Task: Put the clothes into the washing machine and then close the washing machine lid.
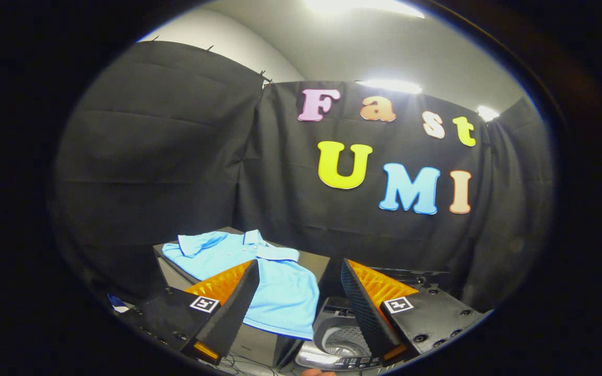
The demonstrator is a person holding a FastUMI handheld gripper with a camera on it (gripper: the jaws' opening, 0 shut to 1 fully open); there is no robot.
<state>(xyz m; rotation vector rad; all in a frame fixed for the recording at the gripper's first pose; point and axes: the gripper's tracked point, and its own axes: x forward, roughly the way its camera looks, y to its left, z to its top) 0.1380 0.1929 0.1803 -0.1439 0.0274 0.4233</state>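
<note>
We hold the gripper [298, 290] with jaws apart and empty, ready for the blue shirt [259, 277] draped on the surface [311, 261] lower centre, beside the open washing machine [343, 339].

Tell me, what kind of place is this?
Probably a staged laundry corner in a cloth-walled booth: a blue polo shirt lies on a dark stand beside a washing machine. The open gripper hovers with empty jaws.

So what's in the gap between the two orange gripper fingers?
In the gripper view, the open gripper has the light blue polo shirt's hem hanging there, beside the grey washing machine.
</note>
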